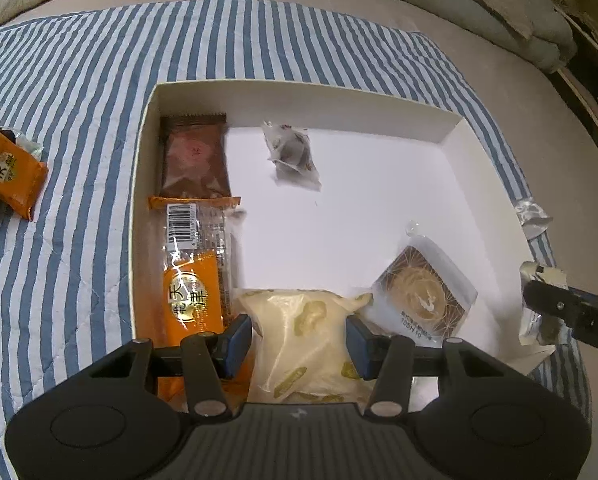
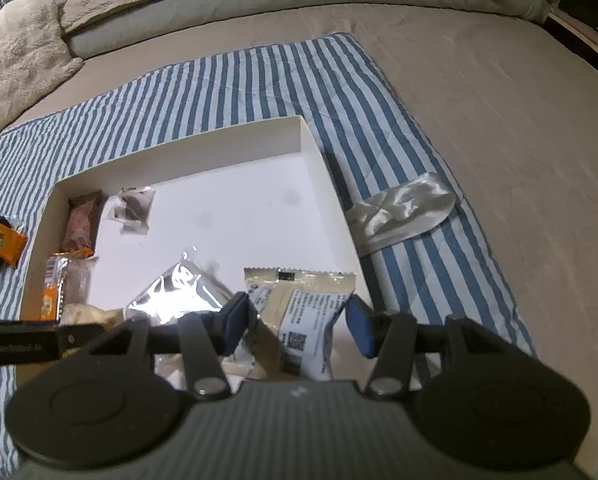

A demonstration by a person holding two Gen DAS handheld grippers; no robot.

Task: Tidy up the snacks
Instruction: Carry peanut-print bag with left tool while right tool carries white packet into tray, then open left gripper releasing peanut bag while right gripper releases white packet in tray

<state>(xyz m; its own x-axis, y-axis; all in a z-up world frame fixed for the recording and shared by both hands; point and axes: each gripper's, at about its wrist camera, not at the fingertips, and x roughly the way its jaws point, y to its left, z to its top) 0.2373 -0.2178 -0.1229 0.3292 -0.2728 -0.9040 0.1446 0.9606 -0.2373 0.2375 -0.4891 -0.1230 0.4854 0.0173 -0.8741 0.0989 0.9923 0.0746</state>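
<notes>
A white open box (image 1: 451, 132) lies on a blue-striped cloth (image 1: 79, 92). In it are a brown packet (image 1: 195, 156), an orange bar (image 1: 195, 272), a small clear packet (image 1: 295, 156), a round-cookie packet (image 1: 423, 296) and a cream snack bag (image 1: 303, 336). My left gripper (image 1: 299, 338) is shut on the cream bag at the box's near edge. My right gripper (image 2: 295, 328) is shut on a white labelled packet (image 2: 303, 312) over the box's near right corner (image 2: 339, 240); it also shows at the right of the left wrist view (image 1: 547, 296). A silver packet (image 2: 175, 296) lies beside it.
An orange snack (image 1: 15, 180) lies on the cloth left of the box, also in the right wrist view (image 2: 3, 240). A silvery wrapper (image 2: 403, 208) lies right of the box. Pillows (image 2: 19, 52) and a beige bedspread (image 2: 499, 120) surround the cloth.
</notes>
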